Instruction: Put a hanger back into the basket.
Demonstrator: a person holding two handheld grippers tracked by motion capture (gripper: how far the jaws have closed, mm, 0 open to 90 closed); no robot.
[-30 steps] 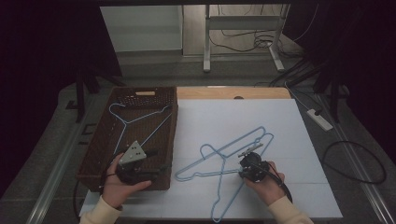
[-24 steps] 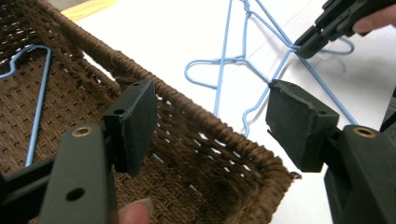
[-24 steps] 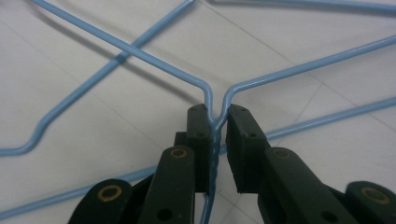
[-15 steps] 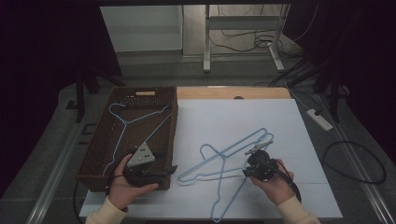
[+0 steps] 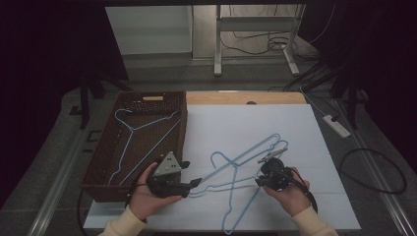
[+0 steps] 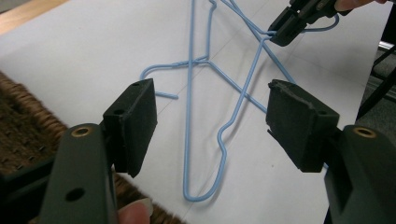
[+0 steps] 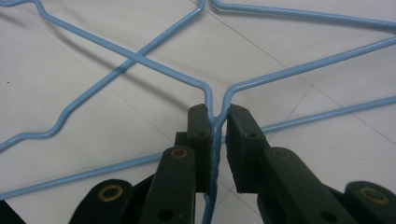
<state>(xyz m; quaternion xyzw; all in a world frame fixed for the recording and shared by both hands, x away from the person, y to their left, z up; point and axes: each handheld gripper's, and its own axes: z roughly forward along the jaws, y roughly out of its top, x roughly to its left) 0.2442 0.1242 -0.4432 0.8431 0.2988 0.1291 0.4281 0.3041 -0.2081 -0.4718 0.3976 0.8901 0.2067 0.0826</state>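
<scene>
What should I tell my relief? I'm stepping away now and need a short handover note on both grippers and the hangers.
Right gripper: shut on the twisted neck of one blue hanger on the white sheet.
Left gripper: open, holding nothing, pointed at the second blue hanger, which crosses the first.
Done: one hanger in basket, lying flat in the wicker basket at the left.
Left: judging by that, probably separate the two crossed hangers and move both into the basket.
</scene>
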